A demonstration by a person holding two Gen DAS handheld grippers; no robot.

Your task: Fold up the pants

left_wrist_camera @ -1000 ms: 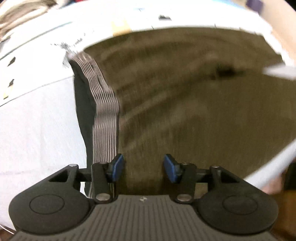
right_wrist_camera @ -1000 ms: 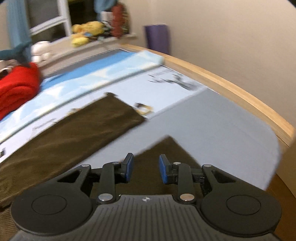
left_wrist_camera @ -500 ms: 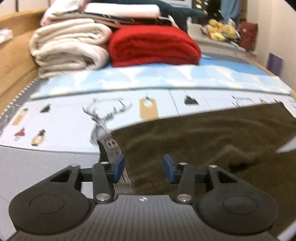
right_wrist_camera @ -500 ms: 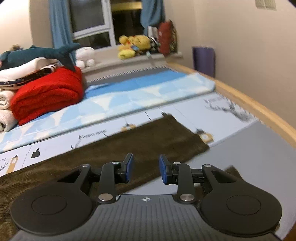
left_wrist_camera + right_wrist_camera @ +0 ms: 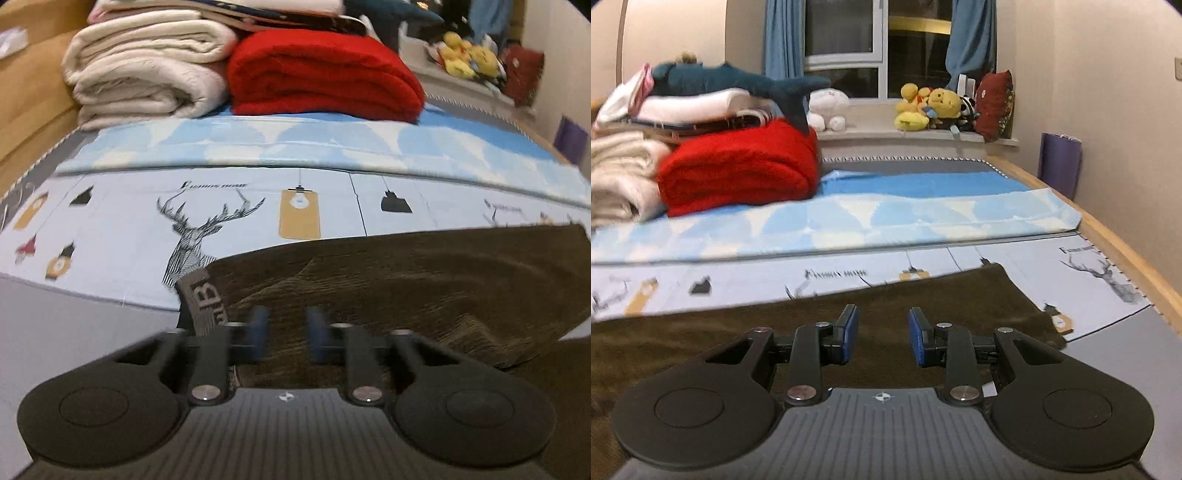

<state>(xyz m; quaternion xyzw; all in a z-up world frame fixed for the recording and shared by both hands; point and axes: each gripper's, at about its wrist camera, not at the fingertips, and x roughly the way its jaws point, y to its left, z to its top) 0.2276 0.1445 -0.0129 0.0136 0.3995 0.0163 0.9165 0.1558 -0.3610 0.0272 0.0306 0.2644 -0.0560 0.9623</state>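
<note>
The left gripper (image 5: 284, 334) has just been closing: half a second ago its blue pads stood well apart over the waistband end, and now they are blurred and much nearer each other, with a narrow gap showing. Cloth lies under and between them, but through the blur I cannot tell whether the pads actually pinch it. The dark brown pants (image 5: 424, 280) spread ahead and to the right of this gripper, the grey lettered waistband (image 5: 203, 299) just to the left of its left finger, a rumpled ridge off to the right.

The right gripper (image 5: 882, 338) has its jaws parted with nothing clamped; they have eased slightly narrower. The pants (image 5: 886, 299) lie flat directly under and ahead of it, the hem corner off to its right on the printed bedsheet (image 5: 738, 280). Since a second ago this view has swung from the far bed edge to the red blanket (image 5: 738, 173) and window.

My reading: the left hand is taking hold at the waist to start a fold, while the right has yet to grip.
</note>
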